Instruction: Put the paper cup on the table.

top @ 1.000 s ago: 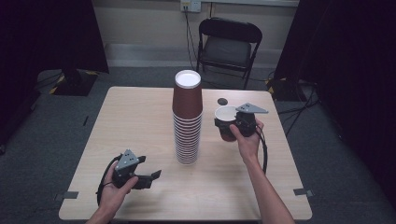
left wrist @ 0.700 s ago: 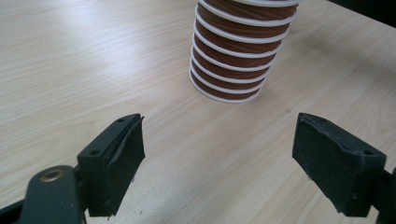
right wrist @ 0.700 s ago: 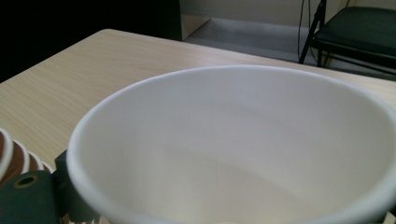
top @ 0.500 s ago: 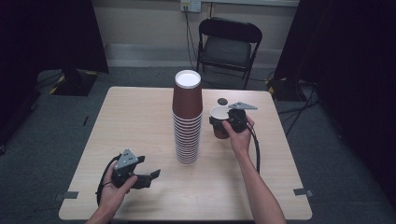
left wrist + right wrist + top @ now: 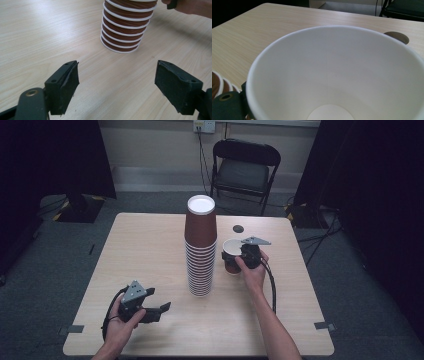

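Note:
A tall stack of upside-down brown paper cups (image 5: 201, 250) stands at the table's middle. Its lower rims appear in the left gripper view (image 5: 125, 27). My right gripper (image 5: 235, 257) is shut on a single brown cup (image 5: 230, 248), held mouth up just right of the stack and close to it. That cup's white inside (image 5: 342, 75) takes up most of the right gripper view, so the jaws there are mostly hidden. My left gripper (image 5: 157, 300) rests near the table's front left, open (image 5: 116, 85), with bare tabletop between its jaws.
A small dark round disc (image 5: 238, 228) lies on the wooden table (image 5: 150, 245) beyond the held cup, and it is also in the right gripper view (image 5: 397, 37). A black folding chair (image 5: 245, 165) stands behind the table's far edge.
My right gripper has carried the cup a short way left, closer to the stack. The left gripper has stayed put.

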Demonstrator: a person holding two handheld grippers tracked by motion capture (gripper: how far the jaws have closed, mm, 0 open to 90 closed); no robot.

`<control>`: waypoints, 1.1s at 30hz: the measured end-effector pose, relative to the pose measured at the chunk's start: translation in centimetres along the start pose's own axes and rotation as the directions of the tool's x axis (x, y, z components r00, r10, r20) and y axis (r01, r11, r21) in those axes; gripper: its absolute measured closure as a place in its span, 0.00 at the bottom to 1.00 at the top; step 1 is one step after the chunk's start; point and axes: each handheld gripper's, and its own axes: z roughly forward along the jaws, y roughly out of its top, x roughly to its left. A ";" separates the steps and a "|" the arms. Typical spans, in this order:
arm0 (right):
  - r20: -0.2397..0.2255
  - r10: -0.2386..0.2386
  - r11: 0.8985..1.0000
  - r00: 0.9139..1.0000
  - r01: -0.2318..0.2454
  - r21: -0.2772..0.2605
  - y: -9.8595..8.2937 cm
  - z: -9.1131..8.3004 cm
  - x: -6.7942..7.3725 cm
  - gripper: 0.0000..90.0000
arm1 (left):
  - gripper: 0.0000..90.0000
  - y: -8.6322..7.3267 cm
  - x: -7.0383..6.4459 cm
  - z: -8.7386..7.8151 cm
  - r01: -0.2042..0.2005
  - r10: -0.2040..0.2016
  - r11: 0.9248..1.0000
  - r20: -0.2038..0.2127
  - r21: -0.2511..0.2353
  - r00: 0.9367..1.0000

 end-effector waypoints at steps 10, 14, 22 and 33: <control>0.019 -0.020 0.999 1.000 0.020 0.029 -1.5 -0.8 0.6 0.10 | 0.20 -0.1 0.0 -0.1 0.004 -0.004 1.000 -0.006 -0.001 1.000; 0.017 -0.019 0.998 1.000 0.018 0.064 -2.0 -0.5 0.4 0.12 | 0.20 -0.1 0.0 -0.1 0.006 -0.006 1.000 -0.008 0.000 1.000; 0.001 -0.002 0.996 1.000 0.002 0.087 -3.1 -0.8 0.0 0.14 | 0.20 -0.2 0.1 0.1 0.010 -0.010 1.000 -0.013 0.015 1.000; 0.018 0.012 0.992 1.000 -0.014 0.124 -4.0 -1.4 -0.4 0.14 | 0.20 -0.2 0.5 0.0 0.028 -0.028 1.000 -0.026 0.013 0.999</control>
